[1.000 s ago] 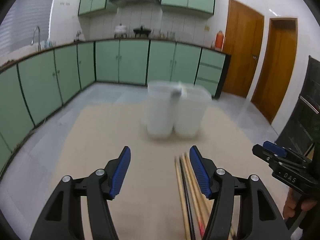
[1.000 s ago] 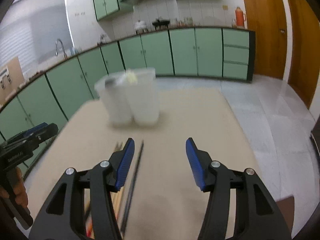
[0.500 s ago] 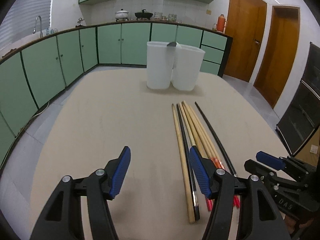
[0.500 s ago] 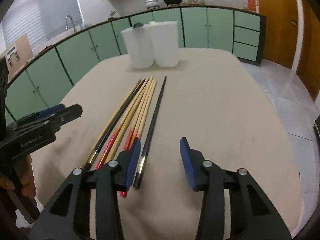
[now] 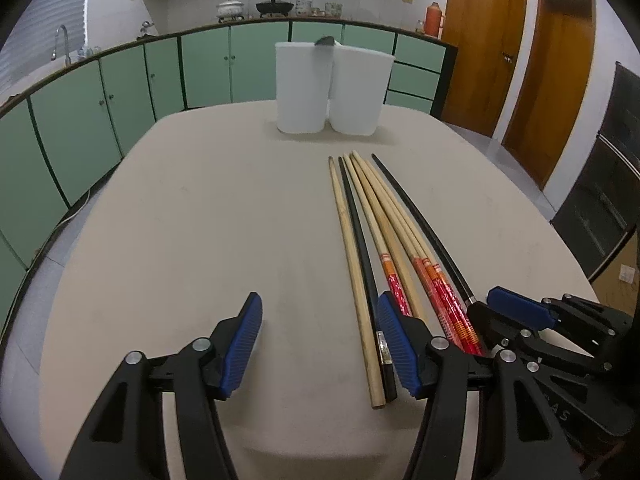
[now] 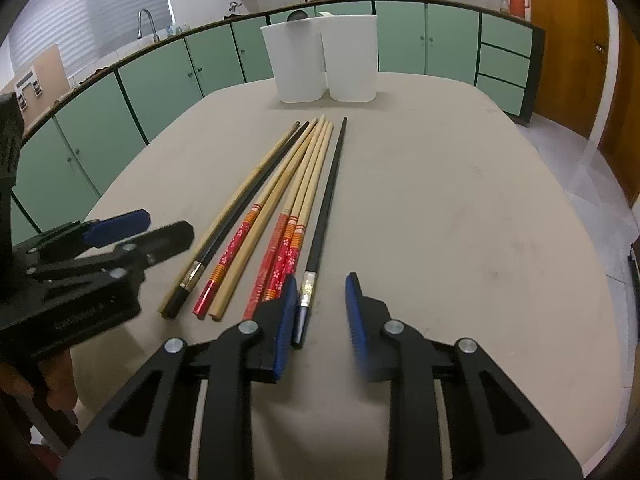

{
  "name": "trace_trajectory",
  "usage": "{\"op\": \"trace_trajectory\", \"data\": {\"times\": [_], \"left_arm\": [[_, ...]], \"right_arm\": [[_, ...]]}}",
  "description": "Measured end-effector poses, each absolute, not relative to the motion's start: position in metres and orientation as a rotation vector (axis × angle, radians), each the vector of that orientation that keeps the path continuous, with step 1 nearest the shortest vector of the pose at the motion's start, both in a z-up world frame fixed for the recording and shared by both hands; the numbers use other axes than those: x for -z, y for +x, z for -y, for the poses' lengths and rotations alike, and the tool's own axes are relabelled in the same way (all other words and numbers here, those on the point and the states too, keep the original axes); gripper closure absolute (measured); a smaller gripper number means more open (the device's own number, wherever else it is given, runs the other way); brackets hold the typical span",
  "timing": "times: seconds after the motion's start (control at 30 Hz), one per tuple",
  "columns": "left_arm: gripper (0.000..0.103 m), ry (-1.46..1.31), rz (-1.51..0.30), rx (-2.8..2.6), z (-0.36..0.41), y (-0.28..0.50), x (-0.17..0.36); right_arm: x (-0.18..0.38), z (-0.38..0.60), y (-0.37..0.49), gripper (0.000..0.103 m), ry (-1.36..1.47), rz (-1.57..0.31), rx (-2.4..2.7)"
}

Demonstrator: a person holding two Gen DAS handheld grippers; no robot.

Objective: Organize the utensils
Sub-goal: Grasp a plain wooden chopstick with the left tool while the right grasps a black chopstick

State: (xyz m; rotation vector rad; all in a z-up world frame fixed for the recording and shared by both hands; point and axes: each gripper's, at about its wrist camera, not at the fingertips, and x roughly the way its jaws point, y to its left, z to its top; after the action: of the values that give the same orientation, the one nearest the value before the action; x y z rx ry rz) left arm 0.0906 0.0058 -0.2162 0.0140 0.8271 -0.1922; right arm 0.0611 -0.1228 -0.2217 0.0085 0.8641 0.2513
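The right gripper (image 6: 322, 316) is nearer the outermost black chopstick (image 6: 326, 204); its closing jaws straddle the near end, which lies just beside the left pad, not yet pinched, with the long axis running away toward the two white containers (image 6: 320, 60). The left gripper (image 5: 318, 344) hangs spread and empty over the table (image 5: 180, 220), the other chopsticks (image 6: 276, 200) lying close alongside, crowding the pick.
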Motion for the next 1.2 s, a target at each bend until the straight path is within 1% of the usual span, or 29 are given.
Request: {"op": "trace_trajectory", "data": {"times": [0.13,0.37,0.4,0.43,0.5,0.57,0.63,0.67,0.7,0.73,1.1,1.2], "left_arm": [[0.048,0.022,-0.852,0.181,-0.005,0.093,0.223],[0.048,0.021,-0.851,0.177,-0.007,0.095,0.223],[0.050,0.018,-0.852,0.177,-0.008,0.095,0.222],[0.055,0.015,-0.856,0.178,-0.008,0.096,0.222],[0.057,0.018,-0.860,0.183,-0.008,0.096,0.222],[0.063,0.024,-0.866,0.196,-0.003,0.099,0.223],[0.076,0.030,-0.870,0.201,0.002,0.101,0.223],[0.080,0.028,-0.869,0.203,0.003,0.102,0.223],[0.088,0.024,-0.871,0.208,0.004,0.102,0.223],[0.096,0.022,-0.873,0.209,0.004,0.103,0.223],[0.097,-0.037,-0.872,0.149,-0.008,0.120,0.222],[0.096,-0.040,-0.866,0.168,-0.007,0.125,0.221]], "right_arm": [[0.222,0.124,0.060,0.082,0.005,-0.865,-0.247],[0.222,0.129,0.060,0.083,0.015,-0.872,-0.242],[0.222,0.128,0.060,0.083,0.014,-0.873,-0.243],[0.222,0.128,0.059,0.083,0.014,-0.874,-0.243],[0.223,0.127,0.061,0.083,0.011,-0.874,-0.243],[0.224,0.125,0.061,0.083,0.005,-0.872,-0.240],[0.224,0.125,0.062,0.084,0.000,-0.869,-0.237],[0.224,0.125,0.062,0.087,-0.004,-0.867,-0.230],[0.225,0.125,0.061,0.094,-0.009,-0.866,-0.223],[0.225,0.126,0.062,0.097,-0.013,-0.866,-0.213],[0.223,0.145,0.074,0.097,0.046,-0.853,-0.159],[0.223,0.148,0.078,0.093,0.053,-0.832,-0.179]]}}
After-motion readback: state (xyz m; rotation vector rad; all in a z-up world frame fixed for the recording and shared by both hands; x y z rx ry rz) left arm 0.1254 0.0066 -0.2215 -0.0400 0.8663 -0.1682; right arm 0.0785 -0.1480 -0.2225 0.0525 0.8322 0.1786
